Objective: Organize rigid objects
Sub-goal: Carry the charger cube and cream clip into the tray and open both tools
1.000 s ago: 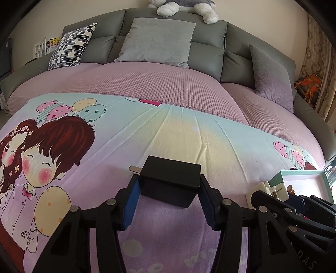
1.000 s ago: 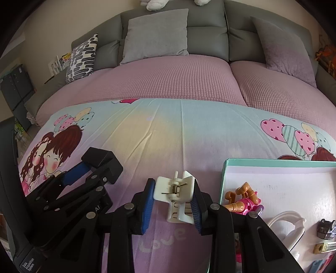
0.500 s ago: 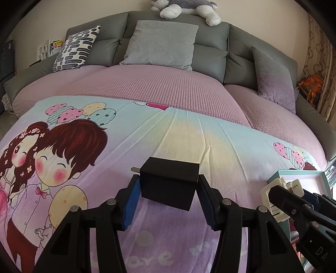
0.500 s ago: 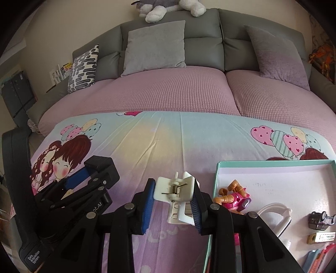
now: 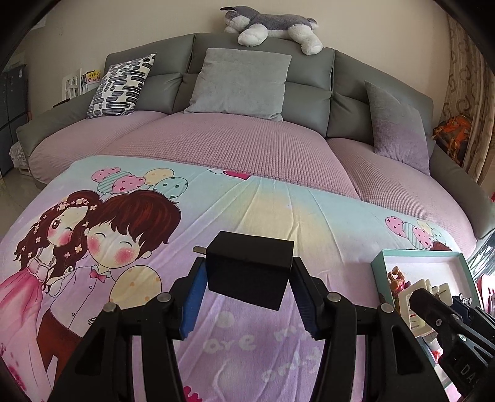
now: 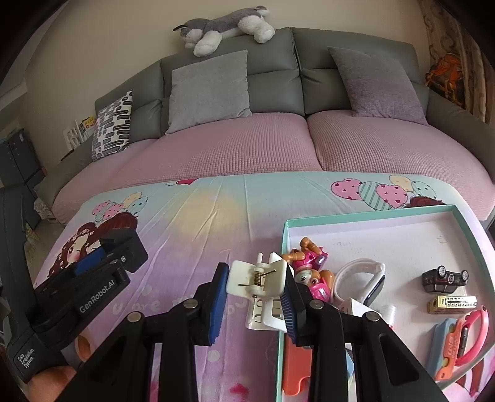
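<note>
My left gripper [image 5: 247, 278] is shut on a black charger block [image 5: 249, 272] with a metal prong at its left, held above the cartoon bedsheet. My right gripper [image 6: 255, 287] is shut on a white spring clip [image 6: 258, 280], held at the left rim of the teal-edged box [image 6: 355, 215]. The box holds a pink toy figure [image 6: 311, 266], a white watch [image 6: 359, 278], a small dark toy car [image 6: 445, 278], a gold bar [image 6: 454, 303] and other small items. The box also shows in the left wrist view [image 5: 414, 255], with the right gripper and its clip [image 5: 414, 297] over it.
The printed sheet [image 5: 263, 210] covers the front of a round bed with pink covers [image 5: 235, 145]. Grey cushions [image 5: 241, 82] and a patterned pillow [image 5: 122, 85] lean on the grey headboard. A plush husky [image 5: 272, 24] lies on top. Curtains hang at the right.
Both grippers have moved back and up with their objects still held. The right gripper has shifted right, so the clip now sits at the box's left rim and more of the box shows.
</note>
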Action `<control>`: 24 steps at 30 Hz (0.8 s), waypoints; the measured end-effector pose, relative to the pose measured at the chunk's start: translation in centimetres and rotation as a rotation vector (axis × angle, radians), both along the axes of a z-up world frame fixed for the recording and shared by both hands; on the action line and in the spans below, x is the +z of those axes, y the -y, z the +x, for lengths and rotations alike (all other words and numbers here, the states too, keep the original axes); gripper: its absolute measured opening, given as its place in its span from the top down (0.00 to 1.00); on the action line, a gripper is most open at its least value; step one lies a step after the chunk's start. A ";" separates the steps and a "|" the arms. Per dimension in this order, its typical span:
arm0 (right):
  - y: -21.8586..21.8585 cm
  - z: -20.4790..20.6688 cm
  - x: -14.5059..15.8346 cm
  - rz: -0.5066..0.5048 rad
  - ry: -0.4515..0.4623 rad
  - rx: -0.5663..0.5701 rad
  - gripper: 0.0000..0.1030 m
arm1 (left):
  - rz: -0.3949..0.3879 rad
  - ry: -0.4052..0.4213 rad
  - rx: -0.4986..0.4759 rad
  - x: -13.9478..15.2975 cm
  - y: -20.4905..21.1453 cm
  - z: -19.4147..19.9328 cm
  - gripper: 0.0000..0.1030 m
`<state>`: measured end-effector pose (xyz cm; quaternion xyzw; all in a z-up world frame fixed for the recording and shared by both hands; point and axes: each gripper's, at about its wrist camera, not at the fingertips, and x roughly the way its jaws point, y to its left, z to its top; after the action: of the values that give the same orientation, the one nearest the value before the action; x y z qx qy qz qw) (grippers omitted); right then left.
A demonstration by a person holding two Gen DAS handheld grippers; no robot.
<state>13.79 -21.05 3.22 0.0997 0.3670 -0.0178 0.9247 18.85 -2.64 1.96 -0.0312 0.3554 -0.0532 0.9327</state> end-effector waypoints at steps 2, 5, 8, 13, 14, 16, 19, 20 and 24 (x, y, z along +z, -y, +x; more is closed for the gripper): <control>0.5 -0.9 0.3 0.005 0.007 -0.022 0.67 | 0.006 0.007 0.000 0.6 0.1 -0.4 0.46; 1.3 -2.4 0.8 0.007 0.020 -0.063 0.67 | 0.009 0.008 -0.004 1.2 0.2 -1.1 0.46; 2.0 -3.5 1.0 0.020 0.027 -0.091 0.67 | 0.006 0.014 -0.011 1.8 0.4 -1.8 0.46; 3.0 -5.1 1.1 0.029 0.036 -0.115 0.67 | -0.020 -0.001 -0.014 2.3 0.7 -2.8 0.46; 3.2 -5.4 1.2 0.029 0.039 -0.122 0.67 | -0.027 -0.008 -0.014 2.3 0.7 -3.0 0.46; 3.6 -5.7 1.1 0.037 0.046 -0.121 0.67 | -0.043 -0.024 -0.013 2.3 0.9 -3.4 0.46; 4.1 -6.0 0.9 0.013 0.047 -0.121 0.67 | -0.058 -0.036 -0.019 2.3 1.5 -3.9 0.46; 4.3 -6.0 0.8 0.004 0.045 -0.129 0.67 | -0.057 -0.040 -0.021 2.2 1.8 -4.0 0.46; 5.7 -6.4 0.7 0.042 0.061 -0.144 0.67 | -0.049 -0.050 -0.039 2.1 3.2 -4.3 0.46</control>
<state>7.40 -26.72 3.93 0.1456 0.3306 -0.0737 0.9296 14.54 -5.88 4.07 -0.0485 0.3777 -0.0795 0.9213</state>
